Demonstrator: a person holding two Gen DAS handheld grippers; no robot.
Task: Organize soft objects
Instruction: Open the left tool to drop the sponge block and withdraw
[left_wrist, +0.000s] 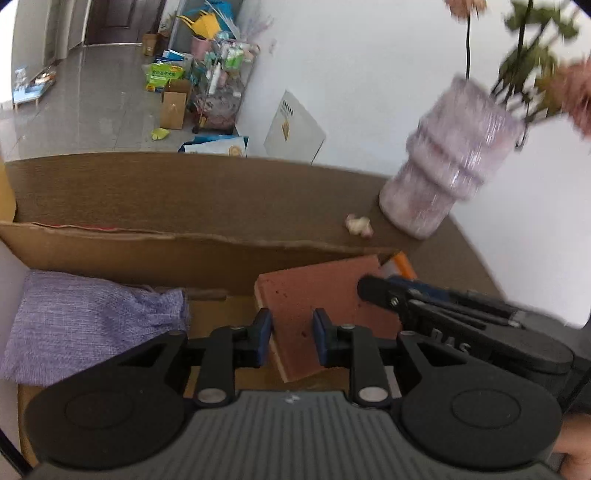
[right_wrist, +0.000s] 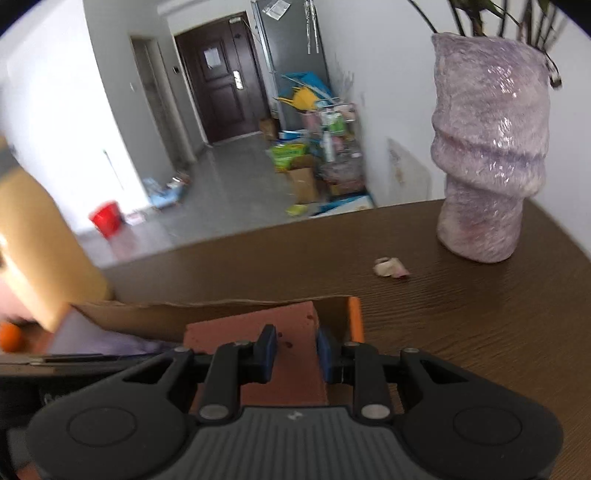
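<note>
A reddish-brown sponge block (left_wrist: 325, 295) stands tilted inside a cardboard box (left_wrist: 147, 251), at its right end. My left gripper (left_wrist: 291, 338) has its blue pads on both sides of the block's near edge. My right gripper (right_wrist: 295, 350) also has its pads around the block (right_wrist: 258, 325); it shows in the left wrist view (left_wrist: 376, 290) at the block's right corner. A purple woven cloth pouch (left_wrist: 85, 325) lies in the box to the left.
The box sits on a dark wooden table (right_wrist: 461, 314). A tall lilac vase with flowers (right_wrist: 487, 158) stands at the back right, with a small crumpled scrap (right_wrist: 389, 267) beside it. An orange object (right_wrist: 11, 338) lies at far left. Clutter stands on the floor beyond.
</note>
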